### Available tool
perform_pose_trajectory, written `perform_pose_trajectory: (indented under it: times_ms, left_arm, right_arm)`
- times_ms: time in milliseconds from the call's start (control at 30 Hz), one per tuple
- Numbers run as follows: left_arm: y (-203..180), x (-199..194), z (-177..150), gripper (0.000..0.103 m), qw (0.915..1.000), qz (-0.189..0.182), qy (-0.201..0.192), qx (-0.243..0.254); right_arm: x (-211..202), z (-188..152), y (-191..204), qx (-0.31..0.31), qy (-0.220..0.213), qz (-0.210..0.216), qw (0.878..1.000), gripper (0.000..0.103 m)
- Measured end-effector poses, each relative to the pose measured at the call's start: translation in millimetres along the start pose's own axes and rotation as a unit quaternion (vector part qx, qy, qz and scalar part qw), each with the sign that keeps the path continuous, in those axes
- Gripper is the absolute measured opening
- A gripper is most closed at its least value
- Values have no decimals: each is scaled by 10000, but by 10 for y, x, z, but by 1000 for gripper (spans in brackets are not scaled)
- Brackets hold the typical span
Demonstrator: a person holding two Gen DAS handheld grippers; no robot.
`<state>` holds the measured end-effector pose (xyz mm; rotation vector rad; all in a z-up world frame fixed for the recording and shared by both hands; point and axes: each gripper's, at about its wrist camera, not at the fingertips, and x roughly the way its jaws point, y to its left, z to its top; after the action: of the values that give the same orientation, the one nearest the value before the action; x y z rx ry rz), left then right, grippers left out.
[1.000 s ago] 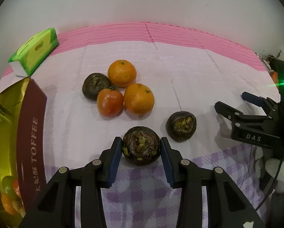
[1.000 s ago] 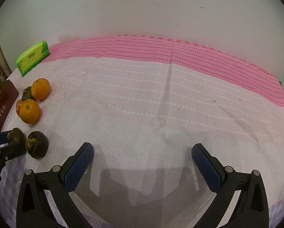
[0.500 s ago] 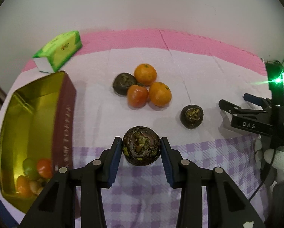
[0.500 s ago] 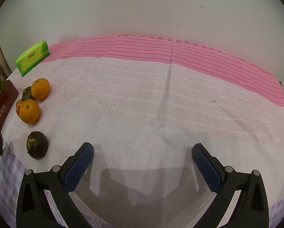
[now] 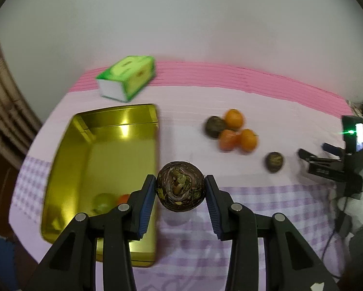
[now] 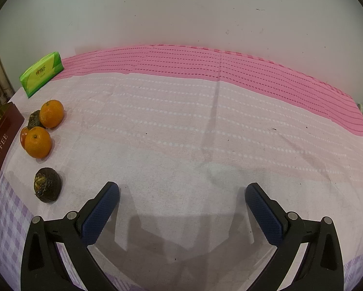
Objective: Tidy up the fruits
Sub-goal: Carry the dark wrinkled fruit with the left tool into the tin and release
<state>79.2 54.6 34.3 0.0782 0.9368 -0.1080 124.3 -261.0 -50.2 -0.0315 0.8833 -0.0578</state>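
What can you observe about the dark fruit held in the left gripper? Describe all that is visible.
The dark fruit is round and brown-purple, with a rough, wrinkled skin and dried greenish-brown bits around a hollow on the side facing the camera. The left gripper is shut on it, blue pads pressing its two sides. It appears to be held above the checked cloth, just right of the gold tin; nothing else touches it.

My left-claw camera looks steeply down from above the open gold metal tin (image 5: 67,169); my right-claw camera sits low and close over the pink-and-white cloth (image 6: 205,121); both share the green tissue pack (image 5: 128,81) and round orange tangerines (image 6: 51,113).
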Motion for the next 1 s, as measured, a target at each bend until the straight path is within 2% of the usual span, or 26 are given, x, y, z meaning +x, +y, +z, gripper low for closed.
perform_pose_trajectory:
  times_ms: [267,467,833,1000]
  left_arm:
    - [530,120,-12,37,9985,449,160,-258]
    - [792,244,-34,37,9972,548,275,-419]
    - [935,482,-123,37,9964,481,467,-520]
    - [941,522,-153,37,9966,477,437,-502]
  right_arm:
    - [2,0,1,2,0,1,10000,103]
    - [5,-1,0,8,1,-3,10000,103]
    - [11,1,-5,12,2,2,10000,103]
    - [19,4,-8,24,16,-2,10000,103]
